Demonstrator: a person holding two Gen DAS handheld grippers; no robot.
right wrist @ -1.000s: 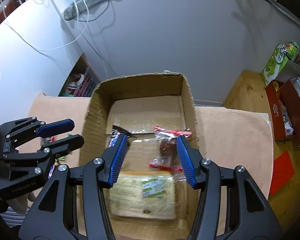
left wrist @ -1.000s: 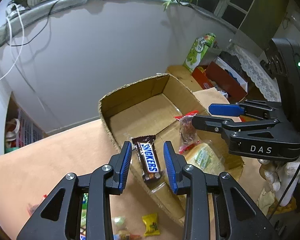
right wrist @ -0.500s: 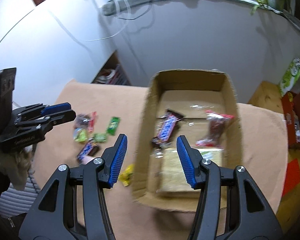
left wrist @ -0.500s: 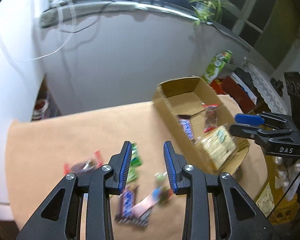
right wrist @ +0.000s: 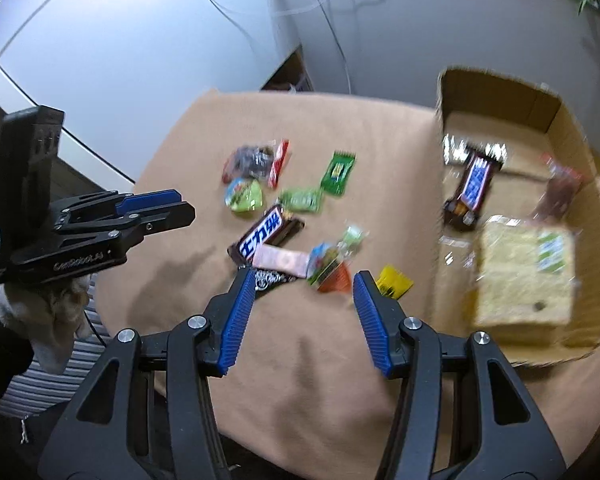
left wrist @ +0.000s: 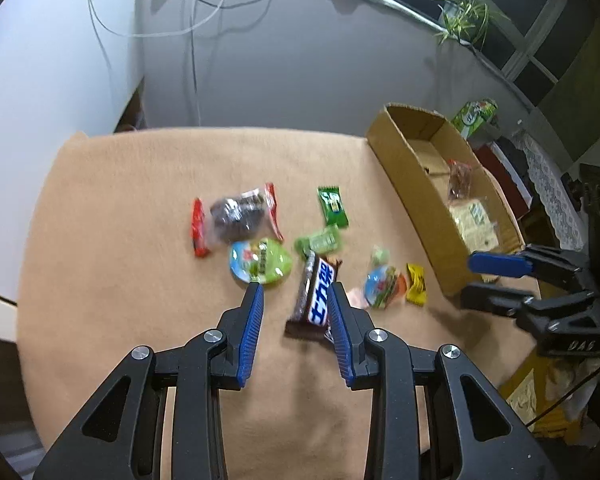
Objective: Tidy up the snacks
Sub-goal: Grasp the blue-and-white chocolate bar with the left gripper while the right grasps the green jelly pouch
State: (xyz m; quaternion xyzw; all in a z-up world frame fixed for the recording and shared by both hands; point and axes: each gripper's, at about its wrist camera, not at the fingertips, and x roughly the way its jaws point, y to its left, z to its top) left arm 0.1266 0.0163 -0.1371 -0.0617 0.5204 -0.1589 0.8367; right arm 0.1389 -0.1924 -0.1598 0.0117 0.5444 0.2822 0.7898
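Both grippers off the box [left wrist: 410, 168], now above loose snacks [left wrist: 318, 292].

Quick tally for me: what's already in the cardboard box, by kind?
In the cardboard box:
Chocolate bar: 1
Clear packet with red ends: 1
Wrapped bread pack: 1
Total: 3

Behind my desk [left wrist: 140, 280] (draped in tan cloth) rises a grey wall [left wrist: 300, 60]; white cables [left wrist: 192, 20] dangle down it, a spider plant [left wrist: 464, 12] sits on the ledge above, by dark windows [left wrist: 540, 20].
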